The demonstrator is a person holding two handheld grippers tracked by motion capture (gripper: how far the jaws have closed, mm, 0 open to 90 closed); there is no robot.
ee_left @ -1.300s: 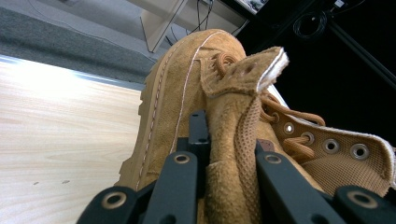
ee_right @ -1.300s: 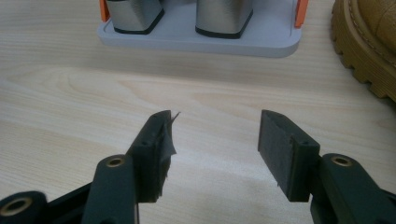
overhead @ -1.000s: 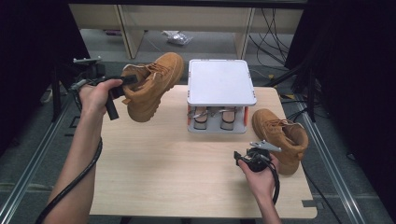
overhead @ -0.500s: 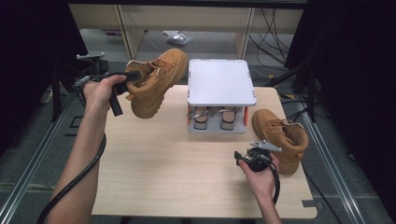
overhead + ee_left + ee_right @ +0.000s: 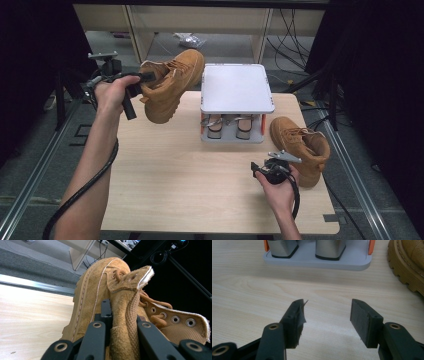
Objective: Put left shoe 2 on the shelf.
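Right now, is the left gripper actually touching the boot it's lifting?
Touching. In the left gripper view, the left gripper has both black jaws pressed against the boot, clamping its collar between them. The high view shows that boot held up off the table.

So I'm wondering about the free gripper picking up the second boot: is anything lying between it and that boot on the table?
Nothing visible. The right gripper, jaws open, sits just left of the boot on the table, with bare table between; the white rack stands farther back.
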